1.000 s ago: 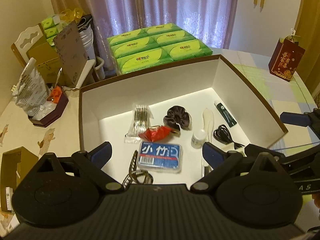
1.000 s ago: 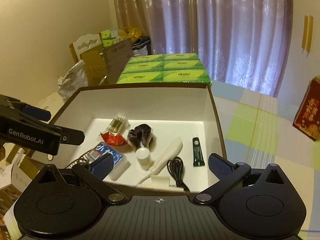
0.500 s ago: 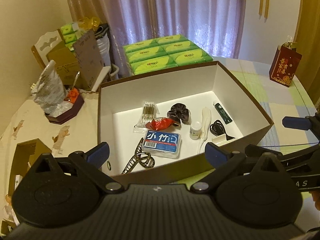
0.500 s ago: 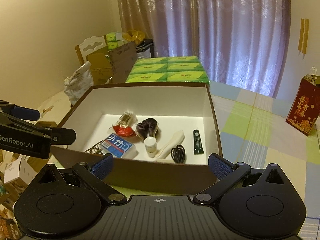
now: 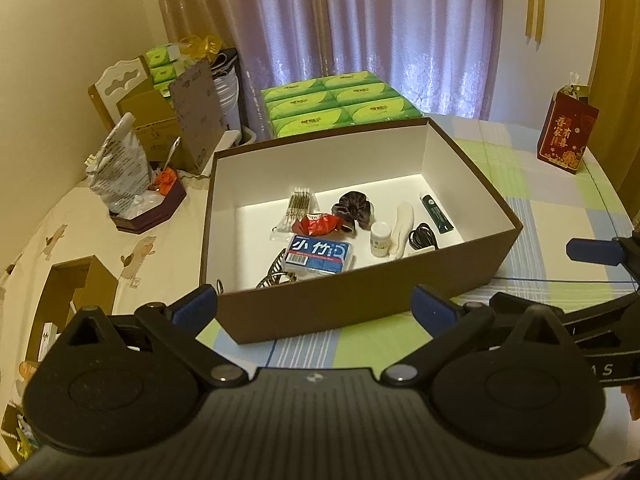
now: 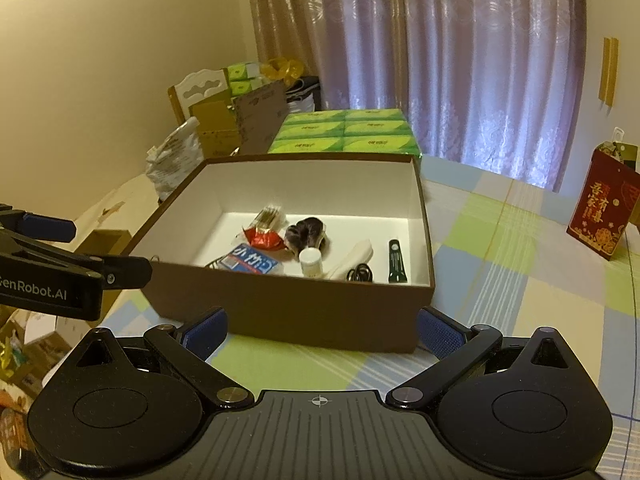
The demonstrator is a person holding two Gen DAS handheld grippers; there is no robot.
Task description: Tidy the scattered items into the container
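Left gripper (image 5: 314, 306): the fingers are wide apart and hold nothing; they hang in the lower part of the left wrist frame, in front of the near wall of the box.

Right gripper (image 6: 322, 326): its fingers are also wide apart and empty, low in the right wrist frame, just before the brown front wall.

Container: the brown box (image 5: 360, 300) with white inside stands in the middle of both frames on the checked cloth of the counter (image 5: 540, 208).

Items in the box: blue tissue pack (image 5: 320, 258), red wrapper (image 5: 318, 225), cotton swabs (image 5: 298, 208), dark scrunchie (image 5: 354, 208), small white bottle (image 5: 380, 238), white shoehorn-like piece (image 5: 402, 228), black cable (image 5: 422, 236), dark green tube (image 5: 436, 214) and a hair clip (image 5: 278, 274) at the near wall.

Around: green tissue packs (image 5: 340, 106) behind the box, a red gift bag (image 5: 566, 136) at the upper right, a dark tray with a plastic bag (image 5: 150, 208) at the left.

Step in hand: I judge that the collecting is finished or nearly so; no loose small item is seen on the cloth near the box.

Next move: probably to look over the counter for anything left. If something is found, one gripper must come down over it with the fingers apart, close on it and carry it over the box wall.
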